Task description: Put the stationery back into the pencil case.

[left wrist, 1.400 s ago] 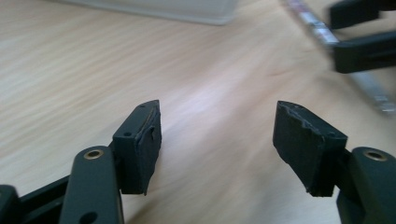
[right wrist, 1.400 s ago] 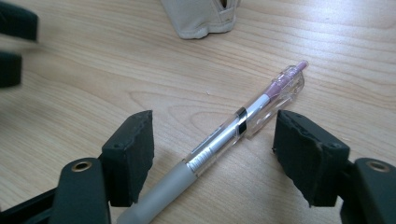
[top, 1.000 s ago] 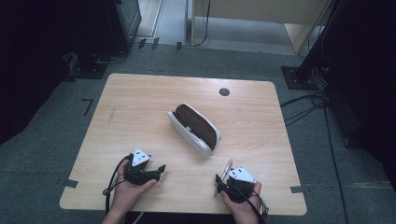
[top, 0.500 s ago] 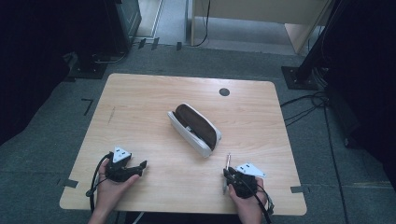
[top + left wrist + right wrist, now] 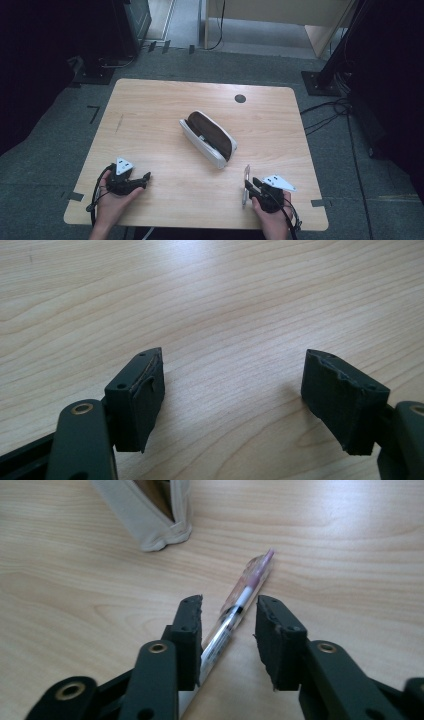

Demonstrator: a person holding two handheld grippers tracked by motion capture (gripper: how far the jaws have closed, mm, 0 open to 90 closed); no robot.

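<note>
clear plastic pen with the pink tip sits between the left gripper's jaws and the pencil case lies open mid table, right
Not quite: the clear plastic pen with the pink tip sits between the jaws of the right gripper, as the right gripper view shows. The white fabric pencil case does lie open mid table.

Clear pen (image 5: 235, 612), flat, between right jaws
</note>
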